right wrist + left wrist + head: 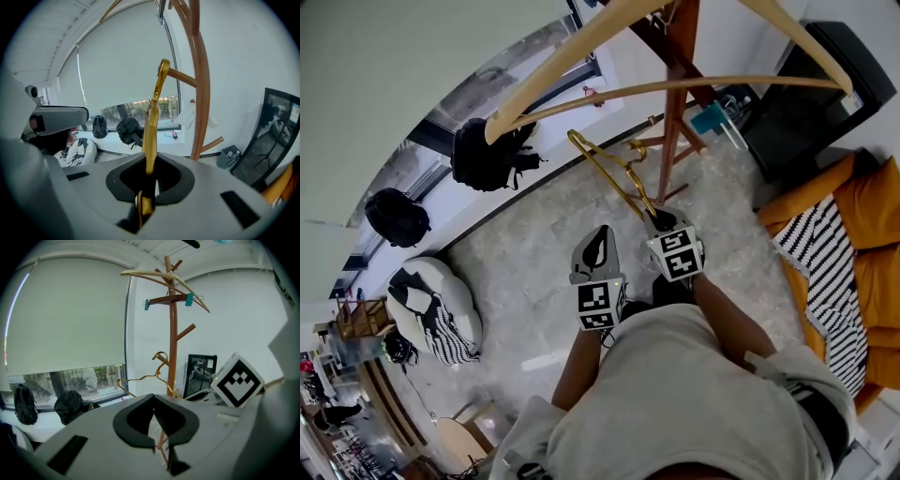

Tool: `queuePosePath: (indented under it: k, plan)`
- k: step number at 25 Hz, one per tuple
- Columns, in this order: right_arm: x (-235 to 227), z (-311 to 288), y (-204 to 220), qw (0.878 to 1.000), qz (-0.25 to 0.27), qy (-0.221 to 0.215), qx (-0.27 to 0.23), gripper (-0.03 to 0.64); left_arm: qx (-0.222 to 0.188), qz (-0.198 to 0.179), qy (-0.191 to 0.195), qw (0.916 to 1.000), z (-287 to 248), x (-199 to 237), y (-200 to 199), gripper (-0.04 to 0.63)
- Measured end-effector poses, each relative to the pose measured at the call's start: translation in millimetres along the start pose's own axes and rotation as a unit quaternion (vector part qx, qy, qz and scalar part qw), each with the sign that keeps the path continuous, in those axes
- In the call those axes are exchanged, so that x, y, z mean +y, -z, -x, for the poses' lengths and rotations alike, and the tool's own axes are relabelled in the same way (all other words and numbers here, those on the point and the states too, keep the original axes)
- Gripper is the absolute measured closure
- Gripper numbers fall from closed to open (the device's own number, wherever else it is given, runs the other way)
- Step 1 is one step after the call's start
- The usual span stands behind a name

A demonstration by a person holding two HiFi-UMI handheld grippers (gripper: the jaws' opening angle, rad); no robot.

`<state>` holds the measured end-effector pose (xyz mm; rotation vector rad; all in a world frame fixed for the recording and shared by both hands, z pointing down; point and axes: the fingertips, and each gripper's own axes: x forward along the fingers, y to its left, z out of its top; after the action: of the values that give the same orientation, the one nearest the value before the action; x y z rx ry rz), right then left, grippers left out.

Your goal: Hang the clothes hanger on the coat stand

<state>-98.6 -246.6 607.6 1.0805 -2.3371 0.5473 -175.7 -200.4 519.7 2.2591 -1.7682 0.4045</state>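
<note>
Between the jaws of the right tongs [147, 183] sits the gold wire hanger [151, 122], pinched by its lower end with the jaws closed down narrow on the wire. From that grip the hanger's long axis runs up and away from the tongs, straight ahead of them, and its hook [162, 70] is the far end. Just beyond the hook, and a little to the tongs' right, stands the coat stand [201, 93], with one short peg [180, 77] reaching out from the trunk to meet the hook. Seen from the left gripper view, the hook appears to lie right at that peg's tip; whether it is already over the peg or only against it, I cannot tell.

My guess is that the coming move turns on that small gap: the hook's opening has to pass over the peg's tip and settle before the grip loosens.

Beside the right tongs, on their left and a touch further back, the left tongs [154, 420] are closed with nothing between them, so the right hand is the nearer one. High above both, wooden hangers [164, 280] rest on the stand's top.
</note>
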Motion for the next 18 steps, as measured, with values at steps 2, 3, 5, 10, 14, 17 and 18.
queuePosePath:
  k: [2, 3, 5, 10, 14, 17, 18]
  plan:
    - [-2, -3, 0, 1.0, -0.002, 0.001, -0.002, 0.6, 0.0, 0.001, -0.002, 1.0, -1, 2, 0, 0.584]
    - [-4, -5, 0, 1.0, -0.003, 0.002, -0.002, 0.599, 0.0, 0.001, -0.002, 1.0, -2, 3, -1, 0.584]
    - [-5, -6, 0, 1.0, -0.004, 0.002, 0.001, 0.599, 0.0, 0.002, -0.001, 1.0, -4, 3, -1, 0.584]
    - [-9, -8, -2, 1.0, -0.006, 0.007, 0.003, 0.599, 0.003, 0.002, 0.005, 1.0, -9, 4, -2, 0.584]
    - [-9, -8, -2, 1.0, -0.009, 0.008, 0.006, 0.6, 0.003, 0.001, 0.007, 1.0, -12, 6, -2, 0.584]
    - [-11, -8, 1, 1.0, -0.008, 0.011, 0.007, 0.599, 0.002, 0.0, 0.01, 1.0, -15, 5, -2, 0.584]
    - [-12, -8, 2, 1.0, -0.008, 0.012, 0.007, 0.599, 0.002, 0.0, 0.012, 0.9999, -16, 4, -1, 0.584]
